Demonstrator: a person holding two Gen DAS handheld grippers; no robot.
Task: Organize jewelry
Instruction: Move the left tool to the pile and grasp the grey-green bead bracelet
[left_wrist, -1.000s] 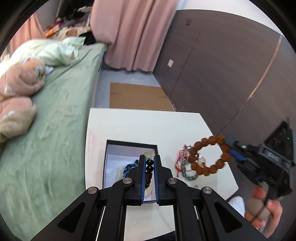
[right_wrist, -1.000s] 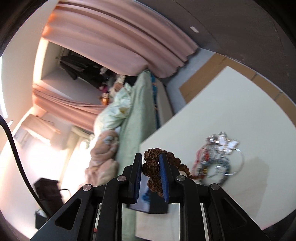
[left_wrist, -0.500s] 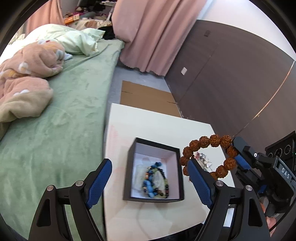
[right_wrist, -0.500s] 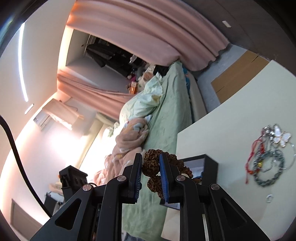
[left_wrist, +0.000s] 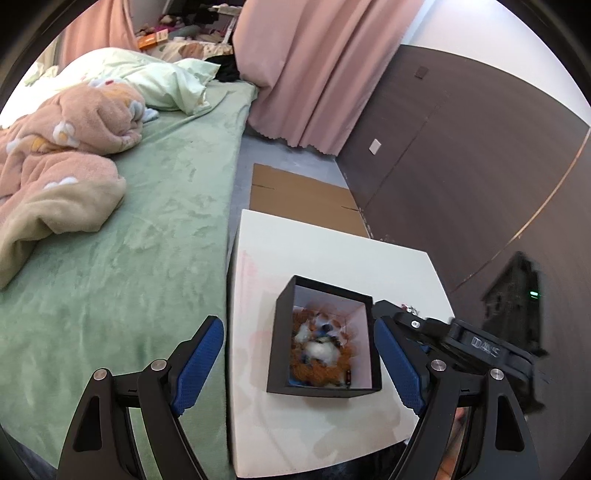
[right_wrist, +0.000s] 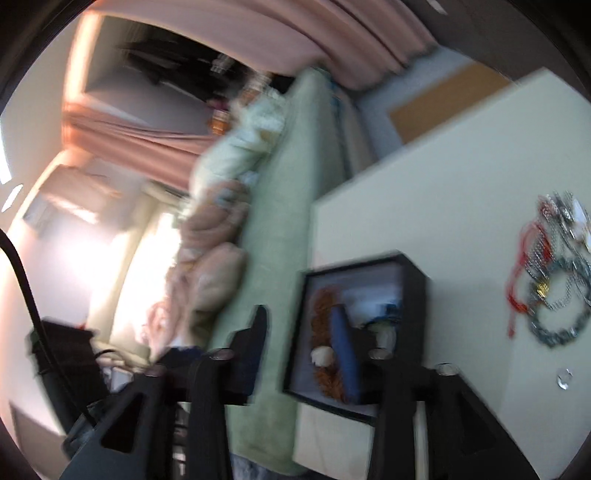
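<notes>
A black jewelry box (left_wrist: 280, 354) with a white lining stands on the white table (left_wrist: 325, 254). The brown beaded bracelet (left_wrist: 314, 369) lies inside it, blurred, over other beads. My left gripper (left_wrist: 299, 363) is open and empty, its fingers wide on either side of the box. My right gripper (right_wrist: 299, 354) is open over the box (right_wrist: 413, 291), and the brown bracelet (right_wrist: 323, 314) lies below it. It also shows in the left wrist view (left_wrist: 424, 325) just right of the box. A pile of chains and bracelets (right_wrist: 554, 273) lies on the table.
A bed with a green cover (left_wrist: 129, 240) and a pink blanket (left_wrist: 62, 147) runs along the table's left side. Flat cardboard (left_wrist: 299, 199) lies on the floor beyond the table. A dark wall (left_wrist: 461, 166) and pink curtain (left_wrist: 306, 66) stand behind. A small ring (right_wrist: 565, 378) lies on the table.
My right gripper has moved over the box and opened, and the brown bracelet now lies inside the box. My left gripper had let go of the dark beads earlier and stays open.
</notes>
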